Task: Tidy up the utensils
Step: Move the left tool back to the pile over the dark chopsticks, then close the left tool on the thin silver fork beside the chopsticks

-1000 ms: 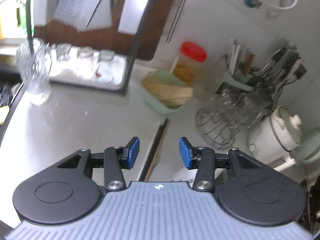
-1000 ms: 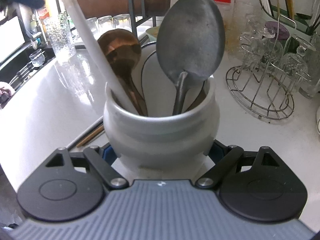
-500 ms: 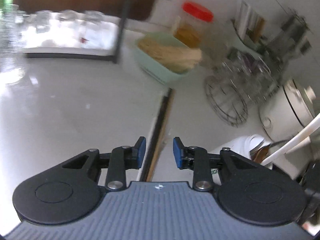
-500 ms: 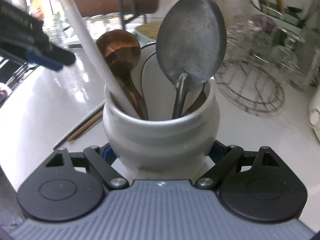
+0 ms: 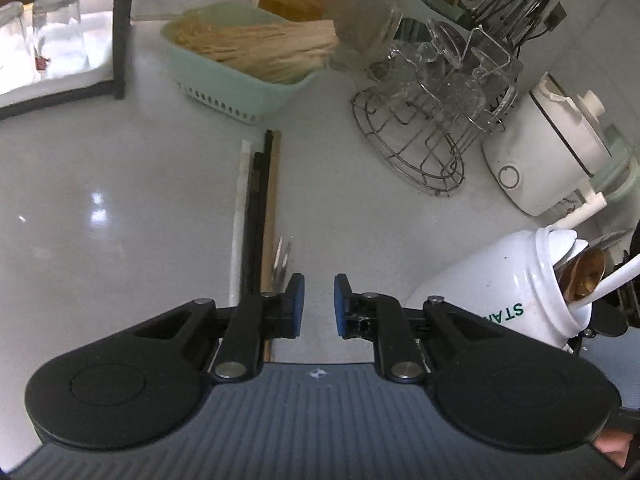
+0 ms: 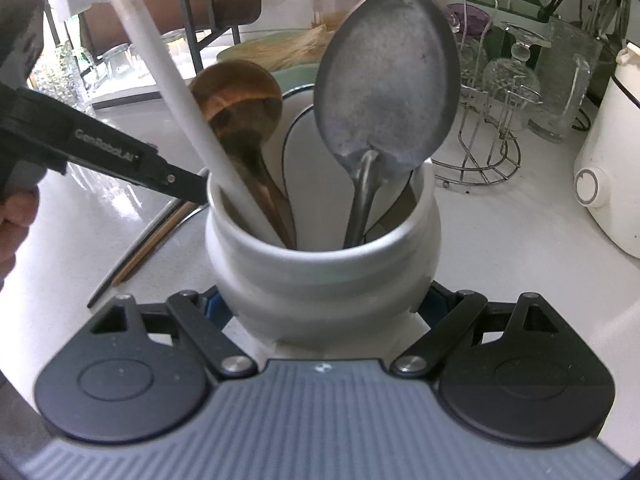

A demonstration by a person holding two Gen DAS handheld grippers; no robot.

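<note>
Left wrist view: long chopsticks (image 5: pixel 256 216) lie in a row on the white counter (image 5: pixel 100 200), just left of the left gripper (image 5: pixel 319 305), whose jaws have just been closing to a narrow gap with nothing between them. A clean pickup likely means shifting left and straddling one stick squarely. To the right, the right gripper (image 6: pixel 320 304) clamps the white utensil jar (image 6: pixel 320 272), which holds a metal spoon (image 6: pixel 384 92), a wooden spoon (image 6: pixel 240 100) and a white handle (image 6: pixel 168 80). A mint basket (image 5: pixel 240 84) and wire glass rack (image 5: pixel 420 148) crowd the far counter; those leaning handles may obstruct insertion.
</note>
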